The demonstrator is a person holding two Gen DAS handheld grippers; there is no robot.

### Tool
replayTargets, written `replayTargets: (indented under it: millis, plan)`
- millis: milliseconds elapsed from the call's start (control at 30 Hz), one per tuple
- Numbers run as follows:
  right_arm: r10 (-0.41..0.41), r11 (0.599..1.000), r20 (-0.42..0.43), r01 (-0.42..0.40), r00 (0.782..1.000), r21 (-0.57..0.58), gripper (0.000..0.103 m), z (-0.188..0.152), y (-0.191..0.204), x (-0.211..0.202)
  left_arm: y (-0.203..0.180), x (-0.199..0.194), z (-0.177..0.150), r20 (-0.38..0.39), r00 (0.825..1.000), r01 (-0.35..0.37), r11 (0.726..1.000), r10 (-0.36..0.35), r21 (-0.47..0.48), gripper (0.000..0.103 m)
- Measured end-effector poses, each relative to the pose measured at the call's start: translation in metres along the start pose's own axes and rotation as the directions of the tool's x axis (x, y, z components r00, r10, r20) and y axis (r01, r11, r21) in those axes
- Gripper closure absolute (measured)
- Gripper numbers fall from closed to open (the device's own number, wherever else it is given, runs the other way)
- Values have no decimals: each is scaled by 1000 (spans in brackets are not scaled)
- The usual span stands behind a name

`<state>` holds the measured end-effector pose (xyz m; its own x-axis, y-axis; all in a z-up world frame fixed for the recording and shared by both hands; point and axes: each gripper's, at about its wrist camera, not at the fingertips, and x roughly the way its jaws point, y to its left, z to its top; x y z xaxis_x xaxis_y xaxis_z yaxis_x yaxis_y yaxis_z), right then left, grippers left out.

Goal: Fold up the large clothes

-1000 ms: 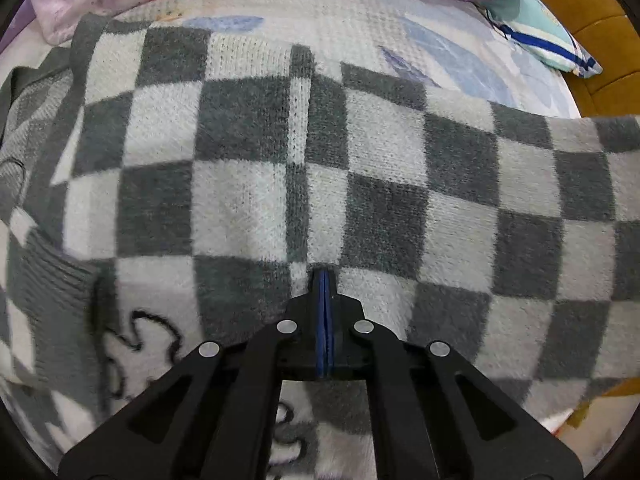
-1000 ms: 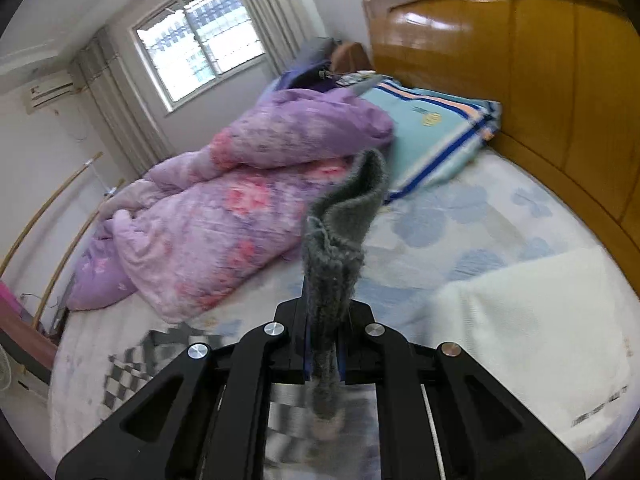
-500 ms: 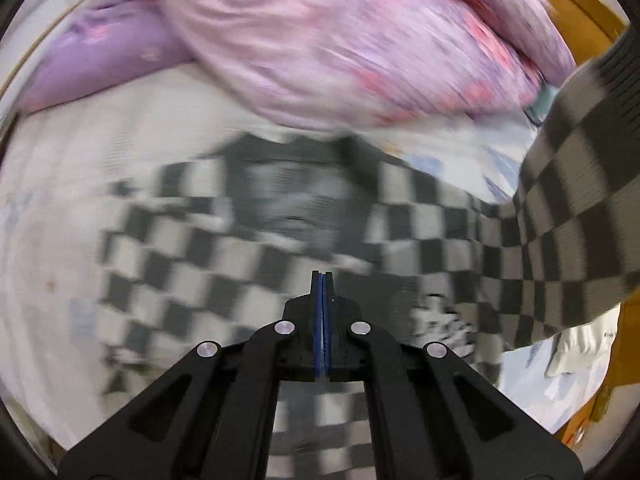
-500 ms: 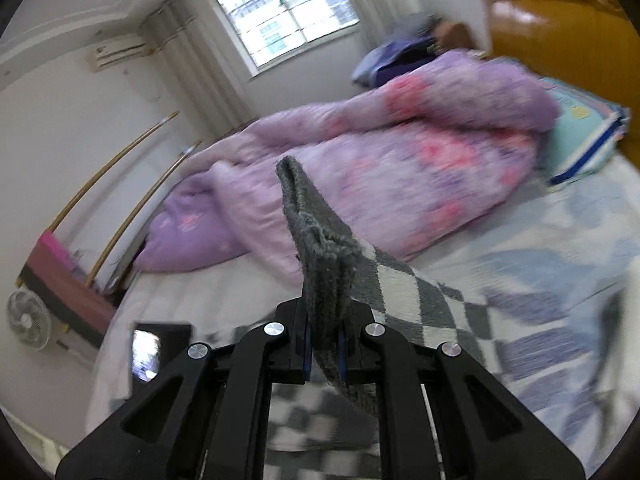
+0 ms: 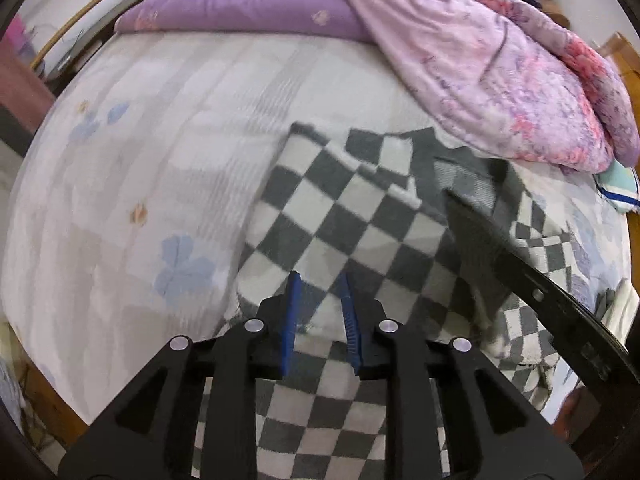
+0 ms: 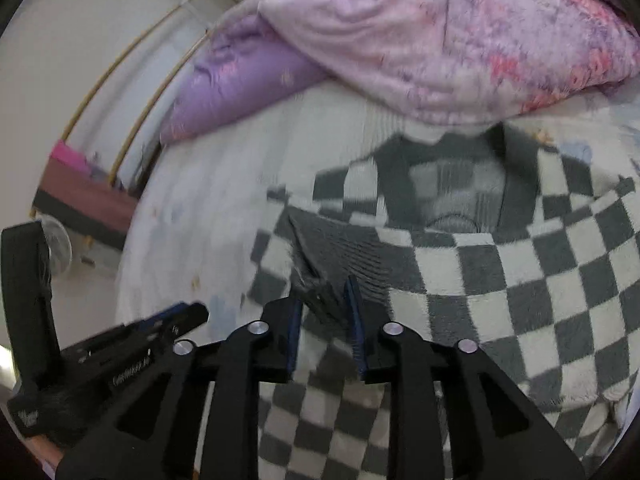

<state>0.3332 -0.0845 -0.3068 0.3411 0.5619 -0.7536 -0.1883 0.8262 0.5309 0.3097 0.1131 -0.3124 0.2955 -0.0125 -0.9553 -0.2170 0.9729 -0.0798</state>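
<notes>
Left gripper (image 5: 318, 280): my jaws had just been opening, nothing between them.
Right gripper (image 6: 324, 286): jaws just opening, grey ribbed cuff (image 6: 320, 300) loose between.
Garment: grey-and-white checked knit sweater (image 5: 360, 216), spread on my bed.

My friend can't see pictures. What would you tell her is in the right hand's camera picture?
A grey-and-white checkered sweater lies on a pale bedsheet, part of it folded over itself. The right gripper hangs just above it, its blue fingers having just opened, the grey ribbed hem loose between them. A purple and pink quilt is heaped behind, and the left gripper shows at lower left.
</notes>
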Motion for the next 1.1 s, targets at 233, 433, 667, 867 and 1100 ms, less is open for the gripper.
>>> replayTargets:
  millis: [233,433,667,867,1100]
  plan:
    - [-53,998,129,48,990,39,13,1,-52,-68,-39,16,-3,-1,999,34,999,-34,27,75]
    - [-234,970,66,228,970,80,61,-5,-151,-98,-89,57,-1,-50,999,22,997,-19,71,75]
    - [-384,906,-110,397,917,148,98,-34,-258,-68,-113,135,-8,-169,985,-17,997,28,72,75]
    - [-404,899,-37,405,914,169,102,6,-285,-47,-115,155,-2,-167,985,-27,996,41,83,75]
    - [-310,909,-182,347,933,233,103,57,-331,1,-109,164,9,-157,987,-7,998,16,56,74]
